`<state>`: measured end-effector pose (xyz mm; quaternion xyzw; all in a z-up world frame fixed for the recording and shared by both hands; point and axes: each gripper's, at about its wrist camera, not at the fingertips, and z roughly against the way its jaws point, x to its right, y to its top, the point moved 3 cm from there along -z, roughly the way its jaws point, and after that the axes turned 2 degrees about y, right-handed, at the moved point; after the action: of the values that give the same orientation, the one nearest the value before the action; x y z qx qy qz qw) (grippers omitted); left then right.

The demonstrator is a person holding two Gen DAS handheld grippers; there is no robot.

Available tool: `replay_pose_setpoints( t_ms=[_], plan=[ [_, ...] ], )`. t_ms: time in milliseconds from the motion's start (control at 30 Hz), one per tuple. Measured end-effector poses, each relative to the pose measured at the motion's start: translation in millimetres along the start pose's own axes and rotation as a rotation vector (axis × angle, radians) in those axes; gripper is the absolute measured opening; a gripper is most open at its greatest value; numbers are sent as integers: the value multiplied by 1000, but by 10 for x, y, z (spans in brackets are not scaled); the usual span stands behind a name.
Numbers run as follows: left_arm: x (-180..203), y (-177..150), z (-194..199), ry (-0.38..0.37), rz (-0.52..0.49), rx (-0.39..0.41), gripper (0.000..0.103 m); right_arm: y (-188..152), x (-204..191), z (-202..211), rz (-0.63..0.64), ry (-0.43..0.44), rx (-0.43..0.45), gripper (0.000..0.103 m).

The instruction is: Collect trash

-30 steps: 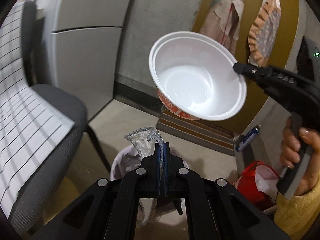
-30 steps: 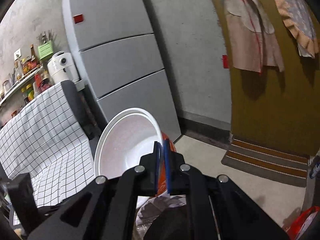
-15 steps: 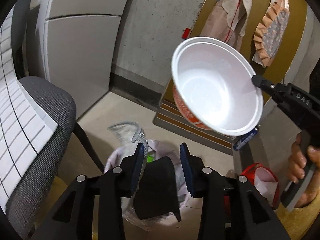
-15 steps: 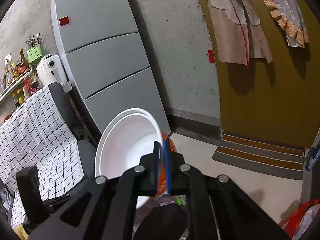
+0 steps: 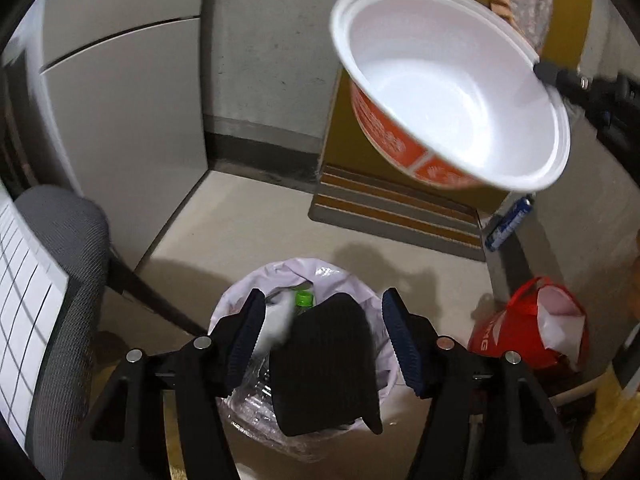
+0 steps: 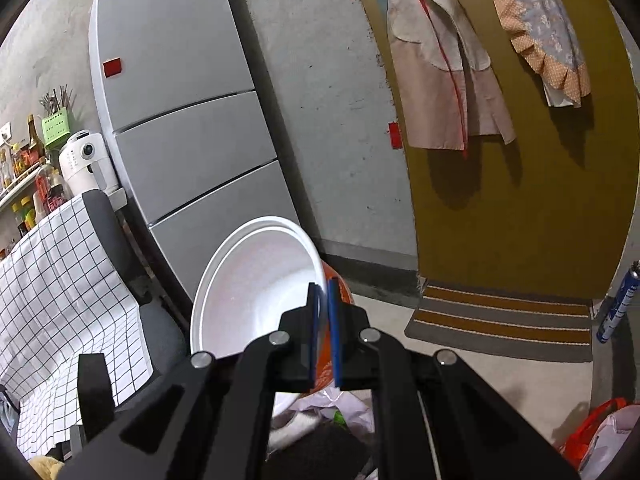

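The instant-noodle bowl [image 5: 452,88] is hanging in the air, tilted, above and beyond the lined trash bin [image 5: 360,284], and the right gripper [image 6: 324,312] is pinching its rim, its blue pads clamped tight on the white wall with the orange side facing out. The left gripper [image 5: 324,332] is hovering directly over the bin with its fingers spread wide and holding nothing; a pale, blurred scrap [image 5: 276,324] is showing just beside its left pad, over the bin mouth. Inside the liner a green-capped bottle [image 5: 303,300] and clear plastic are already lying, so part of the collecting looks done. The bowl is not yet in the bin, and it seems to be the next item to go in.
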<state>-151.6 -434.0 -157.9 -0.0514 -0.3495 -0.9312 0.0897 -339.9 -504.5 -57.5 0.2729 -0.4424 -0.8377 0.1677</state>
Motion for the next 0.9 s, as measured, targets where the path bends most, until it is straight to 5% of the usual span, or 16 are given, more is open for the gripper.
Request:
replay_pose_setpoints(
  t_ms=[367, 500, 600, 800, 900],
  plan=[
    [-837, -205, 849, 201, 196, 160, 63, -355, -262, -319, -17, 79, -148, 6],
    [-1021, -338, 1098, 231, 256, 193, 63, -614, -352, -691, -15, 71, -269, 7],
    [-1113, -462, 1213, 247, 279, 197, 63, -832, -352, -933, -35, 19, -374, 18],
    [-1141, -626, 1354, 262, 296, 206, 63, -676, -579, -697, 63, -7, -298, 19],
    [-1126, -693, 1409, 267, 313, 209, 64, -588, -749, -511, 123, 8, -262, 32]
  ],
)
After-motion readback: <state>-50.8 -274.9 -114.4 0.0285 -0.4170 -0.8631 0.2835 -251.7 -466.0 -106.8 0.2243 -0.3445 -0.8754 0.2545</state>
